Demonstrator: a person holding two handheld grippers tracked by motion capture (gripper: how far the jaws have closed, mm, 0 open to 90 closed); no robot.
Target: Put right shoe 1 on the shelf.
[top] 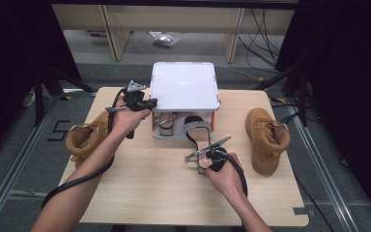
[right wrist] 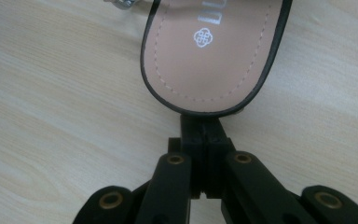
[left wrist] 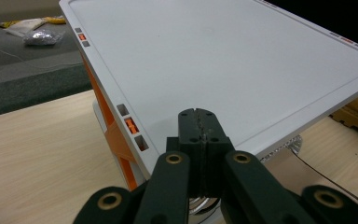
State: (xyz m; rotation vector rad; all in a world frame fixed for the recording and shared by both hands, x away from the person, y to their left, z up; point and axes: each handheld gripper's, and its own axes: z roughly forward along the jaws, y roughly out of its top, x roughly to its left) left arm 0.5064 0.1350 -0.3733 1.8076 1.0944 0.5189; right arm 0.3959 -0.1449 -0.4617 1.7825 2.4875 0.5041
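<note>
Black-edged sandal [right wrist: 213,51], cropped above, hides the right hand-held gripper [right wrist: 207,122] tips clamping it; left hand-held gripper [left wrist: 199,122] pressed together.

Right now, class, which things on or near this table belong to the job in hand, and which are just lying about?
In the job:
- left gripper, shut, at the white lid of the box
- right gripper, shut at the heel end of the black sandal
- second sandal under the lid

Lying about:
- left tan boot
- right tan boot
- crumpled bag on the floor
</note>
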